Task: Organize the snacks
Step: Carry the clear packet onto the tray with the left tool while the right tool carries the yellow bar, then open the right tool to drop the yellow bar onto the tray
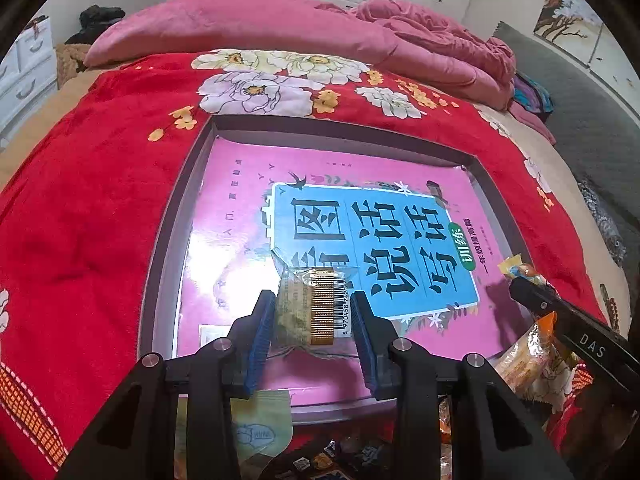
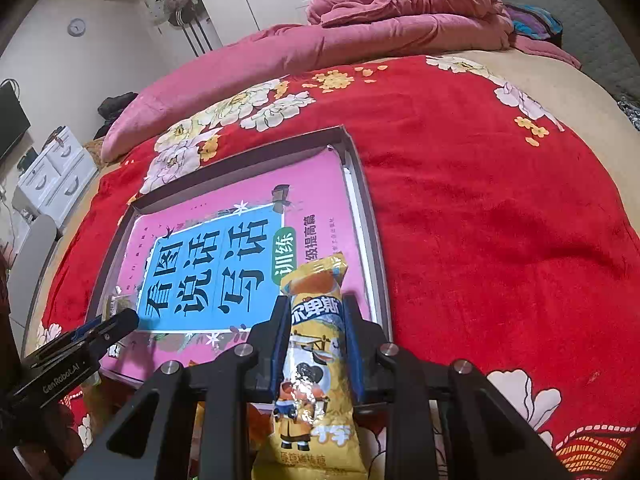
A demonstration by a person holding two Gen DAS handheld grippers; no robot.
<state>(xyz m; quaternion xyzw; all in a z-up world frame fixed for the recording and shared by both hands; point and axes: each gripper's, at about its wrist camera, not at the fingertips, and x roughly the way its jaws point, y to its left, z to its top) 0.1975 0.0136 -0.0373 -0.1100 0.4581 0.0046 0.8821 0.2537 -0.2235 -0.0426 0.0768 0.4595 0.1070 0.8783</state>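
Over the shallow box (image 1: 172,216) on the red bedspread (image 1: 80,200), sorting looks barely begun: only a pink book (image 1: 240,184) lies inside, and loose snacks (image 1: 532,364) wait at the near edge. At left, the left tool (image 1: 316,308) pinches a clear-wrapped cake (image 1: 316,304) at moderate width. At right, the right tool (image 2: 318,312) grips a yellow snack bar (image 2: 316,344), jaws narrow.

Each tool (image 1: 314,312) is a black frame with silver screws and ribbed blue pads (image 2: 280,344), lettered white along the side.
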